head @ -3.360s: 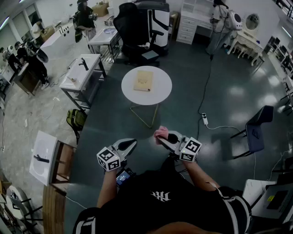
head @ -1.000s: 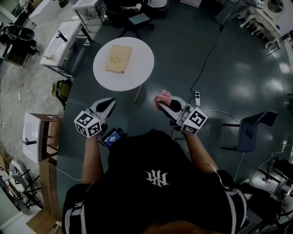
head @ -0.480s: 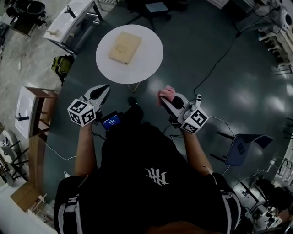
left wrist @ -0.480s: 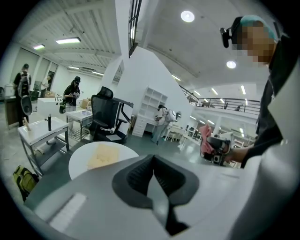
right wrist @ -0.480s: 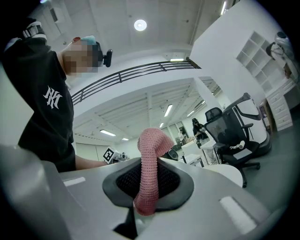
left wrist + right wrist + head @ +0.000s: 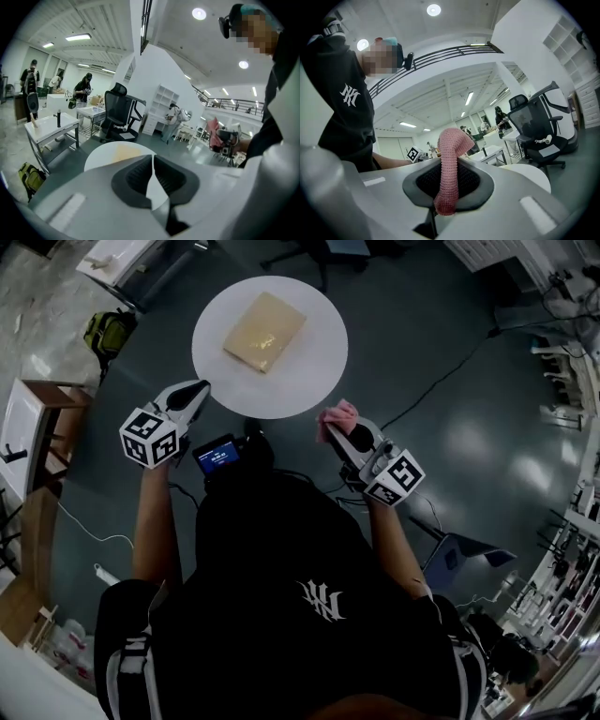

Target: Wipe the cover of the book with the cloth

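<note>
my right gripper (image 6: 339, 433) clamped on the pink cloth (image 6: 337, 413). my left gripper (image 6: 196, 389) empty, jaws just cracking open a sliver. book (image 6: 265, 331) flat on round white table (image 6: 317, 371), ahead of both.

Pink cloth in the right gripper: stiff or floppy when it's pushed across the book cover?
Likely floppy: the cloth bends over above the right gripper rather than standing straight. Its knit looks soft and light, so it should drag and bunch, not slide stiffly. The book lies flat on the table and may shift.
</note>
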### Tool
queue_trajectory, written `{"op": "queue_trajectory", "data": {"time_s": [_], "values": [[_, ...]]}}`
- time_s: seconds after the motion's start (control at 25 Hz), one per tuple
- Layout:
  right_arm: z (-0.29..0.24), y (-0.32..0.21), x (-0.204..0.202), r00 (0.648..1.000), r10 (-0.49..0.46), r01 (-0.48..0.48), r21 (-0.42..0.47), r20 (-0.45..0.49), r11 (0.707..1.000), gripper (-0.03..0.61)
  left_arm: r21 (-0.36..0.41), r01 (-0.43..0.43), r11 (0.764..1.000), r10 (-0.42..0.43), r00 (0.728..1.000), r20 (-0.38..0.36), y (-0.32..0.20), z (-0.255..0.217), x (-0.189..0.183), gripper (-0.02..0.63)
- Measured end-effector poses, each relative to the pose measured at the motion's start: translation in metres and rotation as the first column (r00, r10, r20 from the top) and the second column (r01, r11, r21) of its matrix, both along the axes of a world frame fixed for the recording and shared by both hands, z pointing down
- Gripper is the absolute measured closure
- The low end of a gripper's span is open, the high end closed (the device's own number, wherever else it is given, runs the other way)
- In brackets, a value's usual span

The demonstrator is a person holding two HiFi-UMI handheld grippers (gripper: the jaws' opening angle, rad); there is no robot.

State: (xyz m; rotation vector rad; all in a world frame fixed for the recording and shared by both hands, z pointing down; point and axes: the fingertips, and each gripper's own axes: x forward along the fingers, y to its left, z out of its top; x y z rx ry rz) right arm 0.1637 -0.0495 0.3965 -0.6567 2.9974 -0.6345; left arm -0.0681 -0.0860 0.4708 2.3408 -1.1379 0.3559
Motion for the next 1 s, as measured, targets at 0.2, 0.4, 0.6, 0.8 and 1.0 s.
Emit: {"op": "queue_trajectory", "data": {"time_s": [0.2,0.4,0.6,0.8,1.0], "values": [[0.010,-0.056,-0.039,0.999,-0.041,0.041,-0.017,-0.027,0.999,0.538,-0.040,-0.010,0.999,0.011,0.999,0.047,-0.046,0.031,-0.030,0.592],[0.027,-0.102,-0.075,0.993,-0.091,0.087,-0.053,-0.075,0.995,0.538,-0.097,-0.016,0.995,0.022,0.998,0.063,-0.079,0.066,-0.051,0.572],[0.050,-0.136,-0.122,0.977,-0.188,0.181,-0.077,-0.101,0.980,0.537,-0.148,-0.003,0.989,0.013,0.998,0.065,-0.105,0.108,-0.067,0.550],[0.087,-0.173,-0.170,0.943,-0.256,0.244,-0.081,-0.211,0.966,0.535,-0.173,-0.008,0.985,0.019,0.998,0.063,-0.131,0.139,-0.075,0.523],[0.136,-0.199,-0.214,0.900,-0.337,0.312,-0.132,-0.277,0.941,0.535,-0.211,-0.048,0.976,0.065,0.995,0.075,-0.149,0.186,-0.073,0.515]]}}
